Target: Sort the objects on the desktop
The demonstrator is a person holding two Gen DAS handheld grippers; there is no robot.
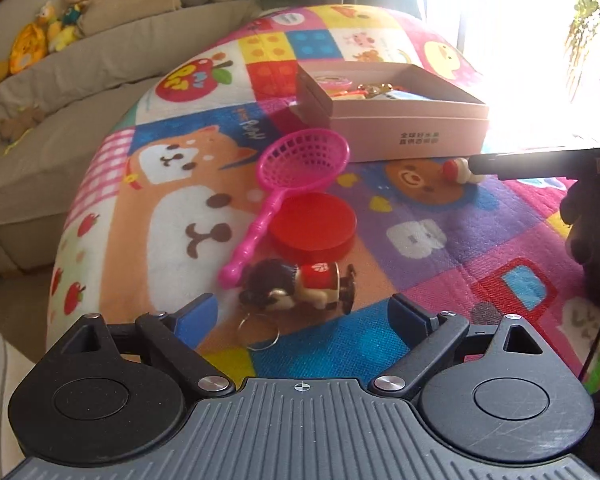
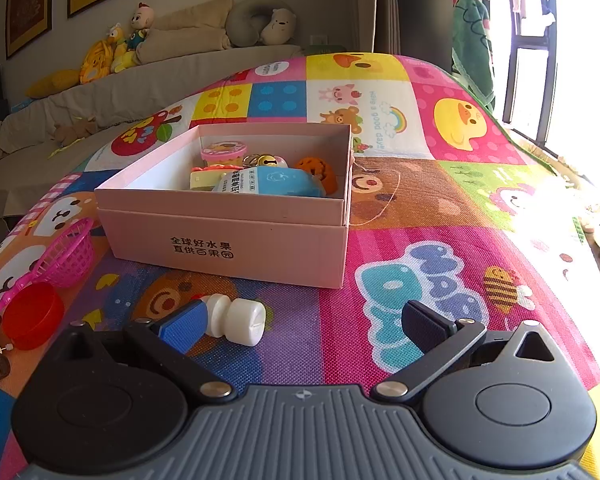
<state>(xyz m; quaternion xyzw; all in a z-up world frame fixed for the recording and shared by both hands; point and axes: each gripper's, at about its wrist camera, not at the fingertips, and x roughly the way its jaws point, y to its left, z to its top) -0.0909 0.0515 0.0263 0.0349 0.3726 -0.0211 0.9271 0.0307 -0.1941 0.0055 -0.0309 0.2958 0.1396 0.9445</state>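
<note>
A pink cardboard box stands on the colourful play mat and holds several small toys. In front of my left gripper lies a small figure keychain, just ahead of the wide-open jaws and untouched by them. Past it are a red round lid and a pink toy strainer. My right gripper is open low over the mat before the box. A white spool-shaped toy lies right beside its left finger, not gripped.
The mat covers a raised surface that falls away at the left edge. A sofa with plush toys runs along the back. A bright window is at the right. In the left wrist view, a dark-gloved hand fills the right edge.
</note>
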